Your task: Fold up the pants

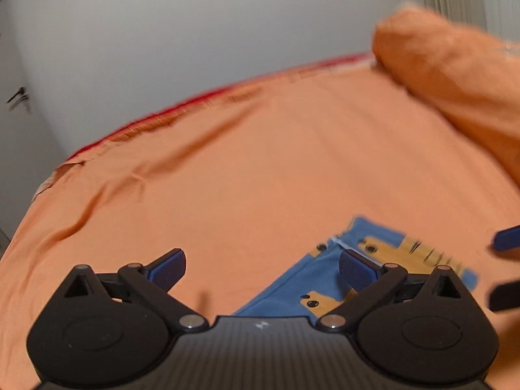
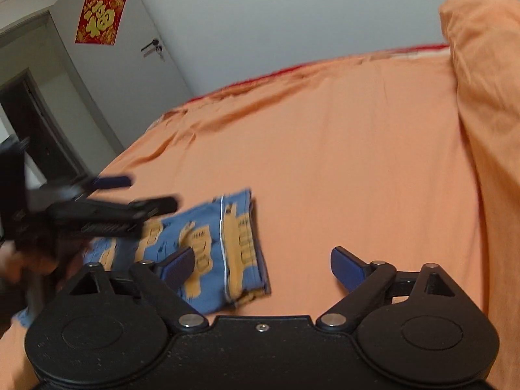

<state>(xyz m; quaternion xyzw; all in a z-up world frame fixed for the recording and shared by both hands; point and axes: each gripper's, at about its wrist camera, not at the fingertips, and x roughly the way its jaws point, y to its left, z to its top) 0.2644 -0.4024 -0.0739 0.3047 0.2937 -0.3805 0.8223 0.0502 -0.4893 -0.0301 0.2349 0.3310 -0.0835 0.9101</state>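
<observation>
Both grippers, left gripper (image 1: 261, 271) and right gripper (image 2: 263, 268), hover with fingers spread and empty over the folded blue cotton pants with yellow prints (image 2: 208, 243), whose seven-o'clock end hides behind the blurred left gripper on the orange-sheeted bed (image 2: 325, 146).

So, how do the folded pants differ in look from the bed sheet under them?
The pants are blue with yellow vehicle prints and a thin white line; the sheet is plain orange. The pants lie as a small layered bundle, while the sheet spreads wide over the bed, with a few creases near its far edge. Both are soft cloth, and neither open tool holds them.
</observation>
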